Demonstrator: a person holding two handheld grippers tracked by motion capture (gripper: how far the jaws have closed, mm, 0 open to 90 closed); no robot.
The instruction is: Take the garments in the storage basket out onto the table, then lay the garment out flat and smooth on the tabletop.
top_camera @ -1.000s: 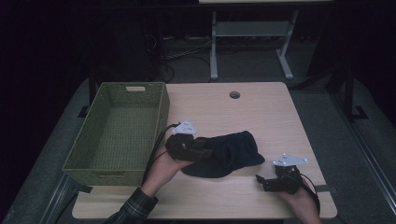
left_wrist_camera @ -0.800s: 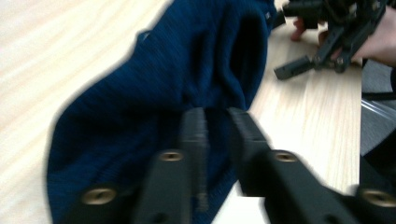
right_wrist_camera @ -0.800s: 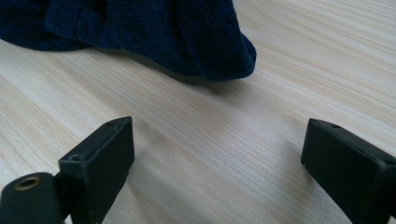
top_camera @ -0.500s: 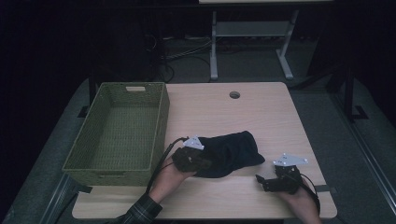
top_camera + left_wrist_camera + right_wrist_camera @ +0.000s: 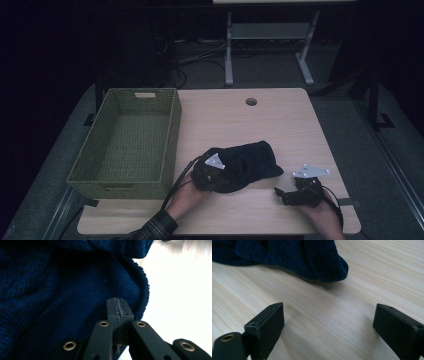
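Note:
A dark blue knit garment [image 5: 250, 160] lies bunched on the wooden table [image 5: 280, 125], near its front edge. My left gripper [image 5: 222, 181] rests low at the garment's near left end. In the left gripper view its jaws [image 5: 117, 306] stand pressed together, shut on a fold of the blue knit [image 5: 62, 290]. My right gripper [image 5: 280, 195] sits to the right of the garment, resting near the table's front edge. Its jaws [image 5: 327, 322] stand wide open over bare wood, with the garment's rounded end [image 5: 294, 257] a short way ahead of them.
A green woven basket [image 5: 170, 135] stands on the left part of the table, close beside the left hand. A round cable hole [image 5: 251, 101] sits in the tabletop at the back. Beyond the table are a metal frame [image 5: 229, 55] and cables on a dark floor.
The left gripper has come down toward the front edge onto the garment's near left end, and the cloth has bunched there. The right gripper has stayed in place.

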